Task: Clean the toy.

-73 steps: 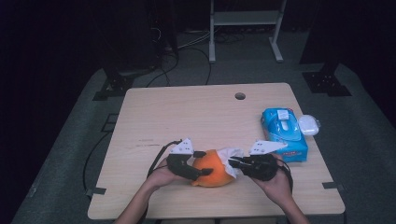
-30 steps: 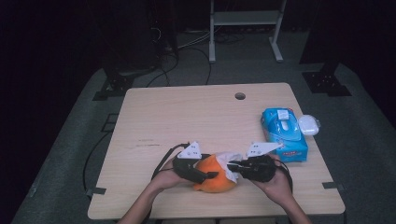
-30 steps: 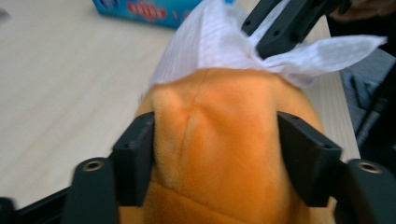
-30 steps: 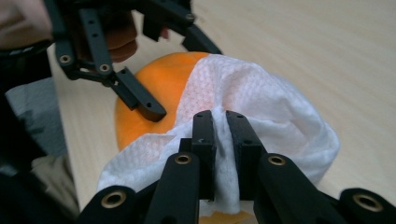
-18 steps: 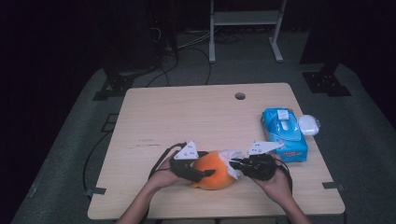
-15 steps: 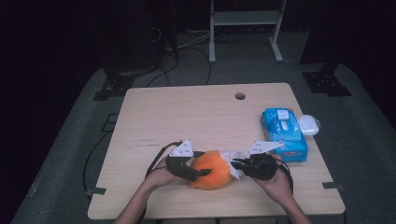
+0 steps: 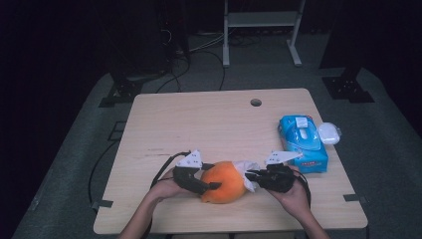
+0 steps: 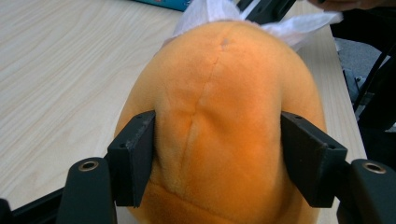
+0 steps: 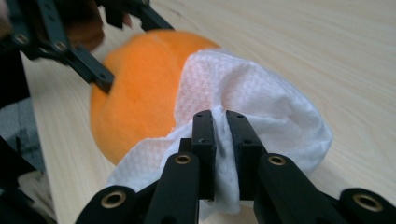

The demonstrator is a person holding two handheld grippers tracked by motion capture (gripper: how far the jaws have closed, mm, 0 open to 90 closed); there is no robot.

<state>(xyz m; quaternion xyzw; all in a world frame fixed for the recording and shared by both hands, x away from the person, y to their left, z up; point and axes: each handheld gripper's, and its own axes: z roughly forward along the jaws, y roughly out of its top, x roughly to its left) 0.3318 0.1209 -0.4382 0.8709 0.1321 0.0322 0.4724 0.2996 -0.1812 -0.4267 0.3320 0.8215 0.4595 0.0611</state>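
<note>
An orange plush ball point(image 7: 224, 181) rests near the table's front edge, and my left gripper point(image 7: 208, 177) is shut on it, one jaw on each side of the orange plush ball point(image 8: 219, 126). My right gripper point(image 7: 250, 175) is shut on a white wipe point(image 7: 249, 172) pressed against the ball's right side. In the right gripper view the white wipe point(image 9: 247, 107) is pinched between the jaws of my right gripper point(image 9: 220, 135) and drapes over the orange plush ball point(image 9: 140, 98). The left gripper's fingers point(image 9: 88, 63) reach in at top left.
A blue pack of wipes point(image 7: 302, 142) lies at the table's right side, with a small white object point(image 7: 329, 133) beside it. The wooden table point(image 7: 209, 124) has a round cable hole point(image 7: 256, 102) near its far edge. Cables trail from both grippers.
The left gripper and the ball shifted slightly left and back over the last seconds. The right gripper's wipe stays against the ball with small movements.
</note>
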